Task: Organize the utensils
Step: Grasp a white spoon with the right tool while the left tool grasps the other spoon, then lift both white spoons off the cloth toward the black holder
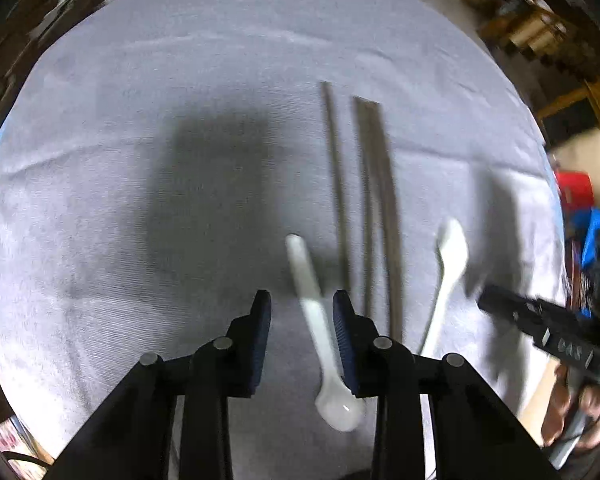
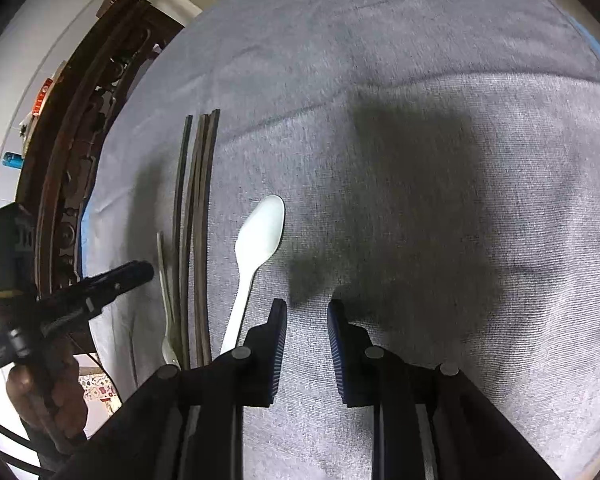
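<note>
1. grey cloth (image 1: 180, 80) spread across the table.
2. left gripper (image 1: 302, 304) part-open around a white spoon (image 1: 312, 312), pads not clearly pressing.
3. right gripper (image 2: 307, 312) slightly open, empty, just beside another white spoon (image 2: 256, 240).
4. dark chopsticks (image 1: 364, 200) lying between both spoons.
</note>
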{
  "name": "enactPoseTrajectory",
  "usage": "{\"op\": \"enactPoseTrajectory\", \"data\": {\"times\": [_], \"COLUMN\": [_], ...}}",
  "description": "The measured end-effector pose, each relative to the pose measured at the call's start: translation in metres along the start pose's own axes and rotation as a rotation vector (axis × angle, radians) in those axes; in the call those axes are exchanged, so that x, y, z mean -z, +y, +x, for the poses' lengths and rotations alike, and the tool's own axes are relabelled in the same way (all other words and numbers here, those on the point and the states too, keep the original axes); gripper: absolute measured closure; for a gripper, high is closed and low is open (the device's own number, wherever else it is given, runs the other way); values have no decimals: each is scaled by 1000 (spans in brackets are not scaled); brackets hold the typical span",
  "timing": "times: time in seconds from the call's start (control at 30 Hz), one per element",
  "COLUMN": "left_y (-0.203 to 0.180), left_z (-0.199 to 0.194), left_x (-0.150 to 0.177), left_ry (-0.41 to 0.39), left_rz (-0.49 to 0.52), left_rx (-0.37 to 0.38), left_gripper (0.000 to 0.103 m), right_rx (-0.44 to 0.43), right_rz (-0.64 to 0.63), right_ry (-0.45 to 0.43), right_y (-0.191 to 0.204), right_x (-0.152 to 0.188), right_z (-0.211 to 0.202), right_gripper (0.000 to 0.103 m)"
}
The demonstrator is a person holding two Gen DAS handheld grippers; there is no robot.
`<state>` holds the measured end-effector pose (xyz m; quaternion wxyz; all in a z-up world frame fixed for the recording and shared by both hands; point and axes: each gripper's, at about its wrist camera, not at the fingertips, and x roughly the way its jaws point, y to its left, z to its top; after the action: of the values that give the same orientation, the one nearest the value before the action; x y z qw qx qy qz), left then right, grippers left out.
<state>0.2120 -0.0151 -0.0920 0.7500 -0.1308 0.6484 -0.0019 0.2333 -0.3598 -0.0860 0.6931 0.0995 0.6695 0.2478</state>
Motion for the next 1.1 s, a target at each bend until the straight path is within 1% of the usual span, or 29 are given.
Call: {"op": "enactPoseTrajectory", "data": {"times": [0.07, 0.17, 0.2, 0.23, 0.27, 0.3, 0.37, 0.43, 0.47, 0.53, 0.6, 0.67, 0.77, 0.83, 0.87, 0.93, 1.0, 1.07, 1.1], "left_y": [-6, -6, -4, -5, -3, 0, 7, 15, 19, 25, 36, 40, 42, 38, 35, 36, 32, 31, 30], "left_z": [3, 16, 20, 20, 22, 22, 24, 25, 26, 30, 35, 32, 33, 36, 31, 35, 36, 37, 37], "left_x": [1, -3, -4, -5, -9, -9, -16, -28, -34, -47, -54, -56, -61, -71, -68, -68, -64, -64, -64], "left_ry": [6, 10, 11, -2, 17, 18, 50, 87, 112, 146, 164, 157, 148, 144, 143, 144, 145, 143, 143], "left_rz": [12, -27, -49, -54, -64, -74, -95, -80, -62, -19, 29, 38, 36, 31, 32, 34, 31, 40, 42], "left_rx": [-20, -38, -40, -45, -57, -51, -11, 16, 22, 32, -2, -30, -32, -25, -23, -16, -10, -14, -14], "left_gripper": [70, 71, 73, 83, 92, 93, 95, 97, 101, 101, 101, 100, 100, 100, 100, 100, 100, 99, 98], "right_rx": [3, 5, 11, 12, 12, 10, 7, 9, 11, 11, 13, 15, -7, -19, -26, -39, -28, -13, -2], "right_rz": [-2, -15, -20, -21, -20, -18, -13, -15, -18, -22, -21, -15, 1, 10, 20, 41, 45, 37, 35], "right_ry": [1, 8, 10, 11, 12, 12, 9, 11, 13, 20, 22, 21, 19, 13, 11, 18, 20, 11, 11], "right_y": [0, 2, 3, 5, 4, 3, 2, 7, 7, 8, 7, 8, 13, 18, 20, 24, 29, 38, 41], "right_x": [0, 1, 1, 0, 0, 0, -1, -3, -2, -2, -3, -6, -14, -19, -22, -27, -33, -37, -38], "right_z": [-1, 0, 0, 2, 2, 2, 2, 6, 6, 6, 6, 6, 9, 10, 11, 17, 22, 24, 26], "right_gripper": [78, 78, 78, 78, 78, 78, 78, 78, 78, 78, 78, 78, 79, 79, 77, 71, 57, 52, 52]}}
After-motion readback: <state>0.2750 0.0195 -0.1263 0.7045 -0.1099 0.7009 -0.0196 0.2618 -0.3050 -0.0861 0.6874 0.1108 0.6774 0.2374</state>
